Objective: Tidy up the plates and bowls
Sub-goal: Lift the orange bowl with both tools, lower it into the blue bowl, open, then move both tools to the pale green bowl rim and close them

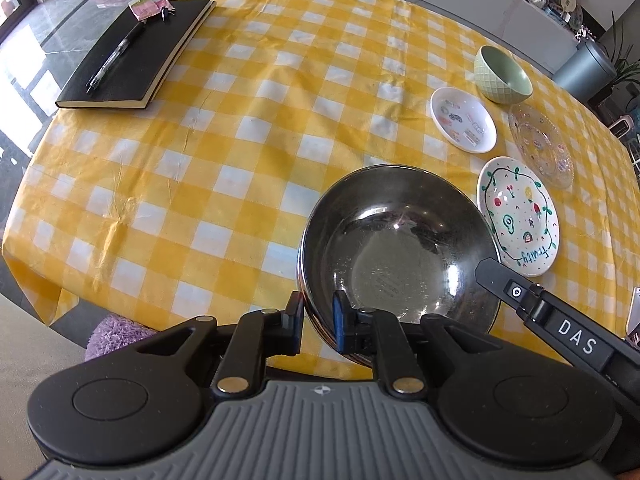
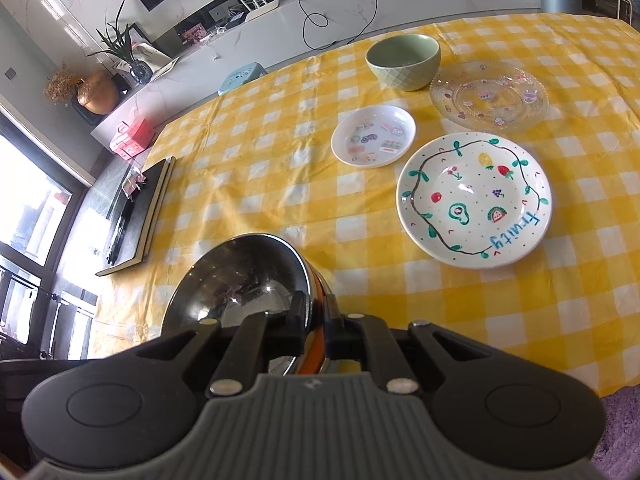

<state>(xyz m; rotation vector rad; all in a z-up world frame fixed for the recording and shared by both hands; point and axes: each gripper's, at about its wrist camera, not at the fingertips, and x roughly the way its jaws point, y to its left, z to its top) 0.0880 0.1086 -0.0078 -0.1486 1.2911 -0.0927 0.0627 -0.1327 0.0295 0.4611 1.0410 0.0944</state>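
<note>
Fingers of both the left gripper [image 1: 318,320] and right gripper [image 2: 318,320] are pinching the steel bowl's [image 1: 400,248] rim, near the table's [image 1: 224,168] front edge; fruity plate [image 1: 518,216] just beside it.

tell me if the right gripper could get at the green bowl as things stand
Probably not yet. The right gripper is clamped on the rim of the steel bowl, as is the left gripper. Otherwise the path looks open: the green bowl sits uncovered beyond the fruit plate.
</note>
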